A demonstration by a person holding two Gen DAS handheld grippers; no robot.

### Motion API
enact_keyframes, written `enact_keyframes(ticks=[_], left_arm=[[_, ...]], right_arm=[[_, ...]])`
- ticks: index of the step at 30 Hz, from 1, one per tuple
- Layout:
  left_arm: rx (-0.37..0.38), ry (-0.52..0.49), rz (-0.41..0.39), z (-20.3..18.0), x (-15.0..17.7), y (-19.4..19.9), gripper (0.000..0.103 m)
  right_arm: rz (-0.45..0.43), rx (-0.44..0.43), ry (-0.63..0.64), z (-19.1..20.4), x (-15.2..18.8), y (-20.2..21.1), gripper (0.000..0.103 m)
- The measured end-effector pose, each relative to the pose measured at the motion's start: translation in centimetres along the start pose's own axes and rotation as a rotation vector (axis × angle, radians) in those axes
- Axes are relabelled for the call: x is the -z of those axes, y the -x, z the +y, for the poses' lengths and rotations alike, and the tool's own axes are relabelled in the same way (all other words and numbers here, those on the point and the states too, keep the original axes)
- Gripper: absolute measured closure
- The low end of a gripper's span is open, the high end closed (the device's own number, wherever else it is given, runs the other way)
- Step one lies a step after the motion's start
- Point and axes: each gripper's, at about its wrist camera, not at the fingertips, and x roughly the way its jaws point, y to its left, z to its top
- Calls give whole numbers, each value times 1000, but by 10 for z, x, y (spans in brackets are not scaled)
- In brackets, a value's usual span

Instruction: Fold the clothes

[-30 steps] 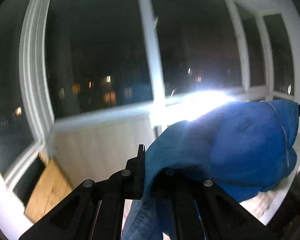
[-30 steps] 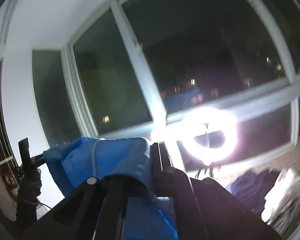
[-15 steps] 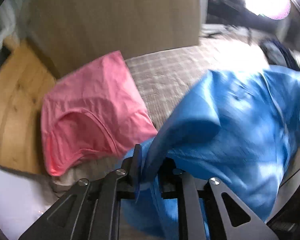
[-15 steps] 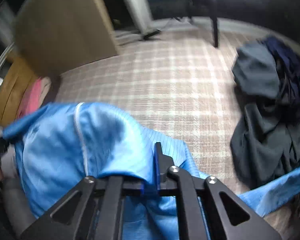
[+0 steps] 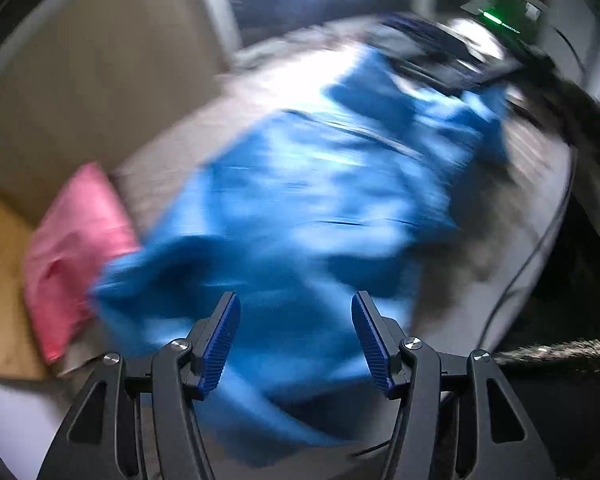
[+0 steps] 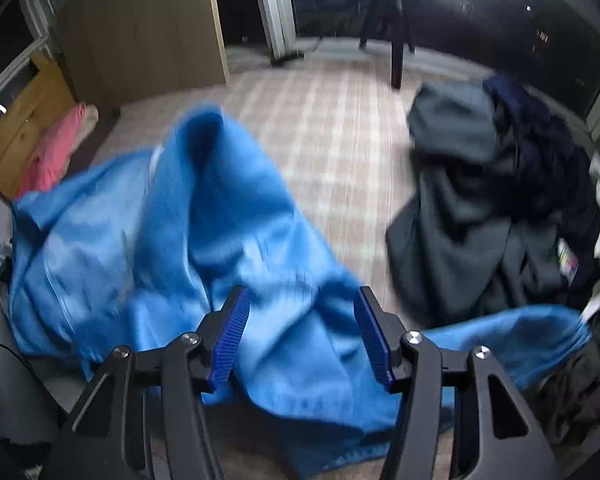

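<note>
A bright blue garment [image 5: 316, 208] lies loosely spread and rumpled on the checked bed cover [image 6: 332, 128], blurred by motion in the left wrist view. The same blue garment [image 6: 172, 232] shows in the right wrist view, one end trailing off to the right. My left gripper [image 5: 296, 320] stands open just above its near edge, with nothing between the blue pads. My right gripper [image 6: 300, 316] is open as well, over the garment's near folds. A folded pink garment [image 5: 72, 256] lies to the left of the blue one.
A heap of dark grey and navy clothes [image 6: 496, 200] fills the right side of the bed. A wooden surface [image 6: 24, 136] sits at the left by the pink garment [image 6: 56, 148]. A beige panel [image 6: 140, 36] stands behind. A cable [image 5: 532, 264] runs along the bed's right edge.
Both grippers swung down from facing the window to the bed, then opened and let go of the blue garment, which now lies spread on the cover.
</note>
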Motion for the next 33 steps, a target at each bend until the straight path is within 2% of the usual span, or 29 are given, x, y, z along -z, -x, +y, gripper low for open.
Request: enact_keyframes(ticks=[7, 10, 12, 13, 14, 15, 16, 17, 22, 24, 28, 31, 32, 33], left_arm=[[41, -165, 31, -73, -36, -64, 47], [66, -224, 6, -90, -50, -80, 47], [104, -197, 16, -89, -59, -93, 70], [129, -172, 24, -87, -64, -99, 101], [154, -136, 34, -82, -68, -103, 102], [173, -89, 38, -74, -70, -104, 102], [178, -50, 31, -64, -73, -100, 102], [174, -18, 18, -52, -75, -93, 102], [110, 117, -110, 18, -82, -15, 102], [54, 165, -166, 49, -87, 18, 102], [-8, 225, -246, 110, -113, 72, 102], [-73, 185, -236, 146, -160, 66, 102], [-95, 179, -217, 160, -180, 53, 100], [-122, 183, -190, 172, -197, 34, 95]], right_arm=[[14, 45, 109, 14, 1, -26, 49], [19, 65, 157, 20, 1, -38, 48], [16, 89, 193, 24, 1, -45, 48], [16, 102, 209, 24, 1, -49, 48], [24, 89, 202, 22, 1, -51, 51], [33, 71, 190, 19, 1, -53, 72], [35, 48, 175, 16, 1, -50, 87], [35, 23, 160, 12, 1, -47, 97], [-64, 10, 97, -12, 8, 18, 99], [-106, 4, 66, -23, 11, 48, 99], [-188, -21, 16, -40, 16, 111, 99], [-221, -37, -28, -55, 13, 137, 99], [-208, -12, -64, -66, 7, 131, 99], [-170, 51, -88, -76, 0, 112, 99]])
